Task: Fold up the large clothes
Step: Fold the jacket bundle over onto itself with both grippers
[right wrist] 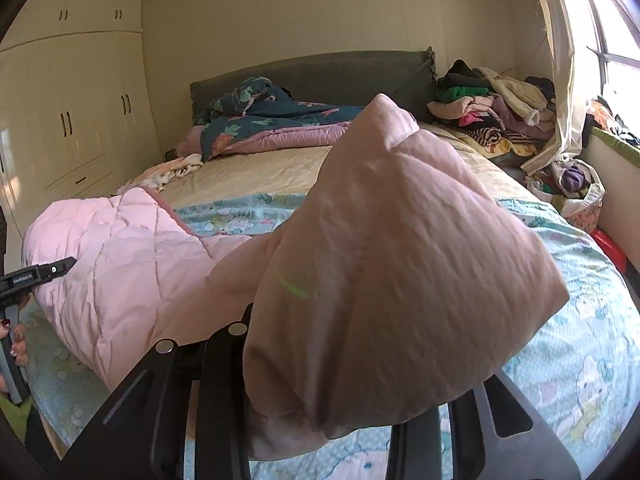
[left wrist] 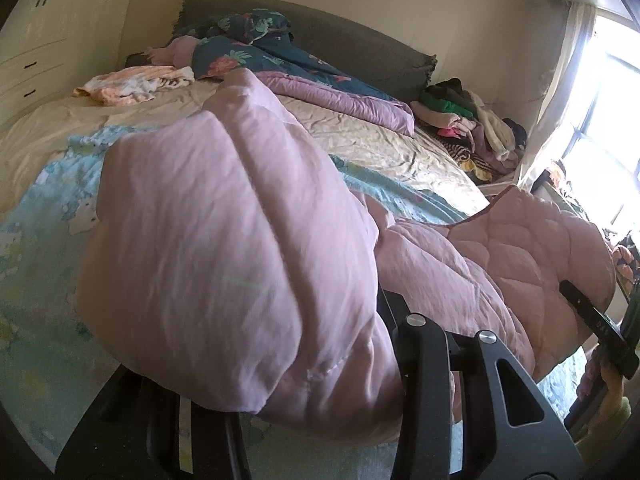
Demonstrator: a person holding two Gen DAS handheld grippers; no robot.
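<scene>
A large pink quilted garment (left wrist: pixel 224 240) hangs between my two grippers above the bed. My left gripper (left wrist: pixel 320 412) is shut on one bunched end of it; the cloth covers the fingertips. My right gripper (right wrist: pixel 320 412) is shut on the other end of the same garment (right wrist: pixel 400 272), which bulges up in front of the camera. The quilted middle part (right wrist: pixel 120 264) sags onto the light blue cartoon sheet (right wrist: pixel 580 340). The right gripper also shows in the left wrist view (left wrist: pixel 592 320), and the left gripper shows in the right wrist view (right wrist: pixel 40 272).
The bed has a beige sheet (left wrist: pixel 380 136) and a grey headboard (right wrist: pixel 320 72). A floral quilt (left wrist: pixel 256 48) lies by the headboard. A pile of clothes (right wrist: pixel 488 108) sits at the far right corner. Cream wardrobes (right wrist: pixel 72 112) stand on the left, a window (right wrist: pixel 616 52) on the right.
</scene>
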